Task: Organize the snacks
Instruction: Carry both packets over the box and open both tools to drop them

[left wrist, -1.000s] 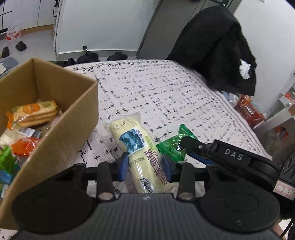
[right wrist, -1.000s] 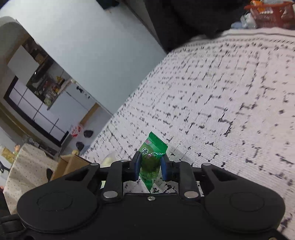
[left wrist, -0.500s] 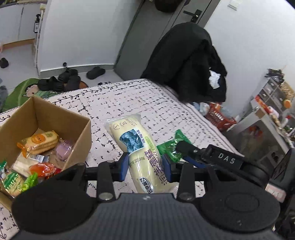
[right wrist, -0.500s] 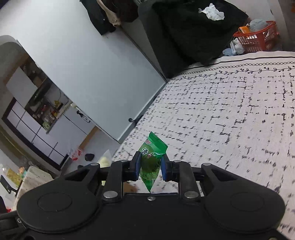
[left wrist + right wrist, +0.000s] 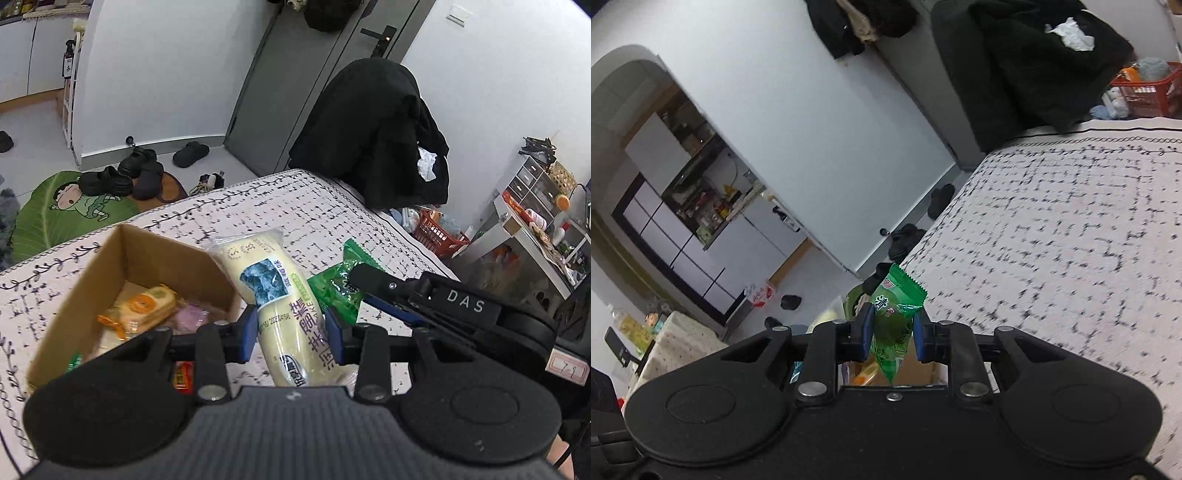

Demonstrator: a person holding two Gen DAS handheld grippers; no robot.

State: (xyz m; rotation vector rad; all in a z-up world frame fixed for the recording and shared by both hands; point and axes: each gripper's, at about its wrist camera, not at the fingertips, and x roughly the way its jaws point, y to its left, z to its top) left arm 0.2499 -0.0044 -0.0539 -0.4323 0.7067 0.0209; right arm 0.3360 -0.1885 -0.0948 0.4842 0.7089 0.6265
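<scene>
both claws are clenched on snacks above the patterned bedspread [image 5: 295, 206]. cardboard box [image 5: 155, 251] sits open on it, left of the left gripper [image 5: 290, 334], with what look like wrapped biscuits inside. left gripper clamps a long cream cake packet [image 5: 280, 295]. right gripper [image 5: 892, 334] pinches a small green candy packet [image 5: 892, 314] just beside it.

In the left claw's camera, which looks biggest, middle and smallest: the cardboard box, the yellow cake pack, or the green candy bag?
1. cardboard box
2. yellow cake pack, though it sits nearer the camera, held in the left claw
3. green candy bag, partly hidden by the right claw
</scene>
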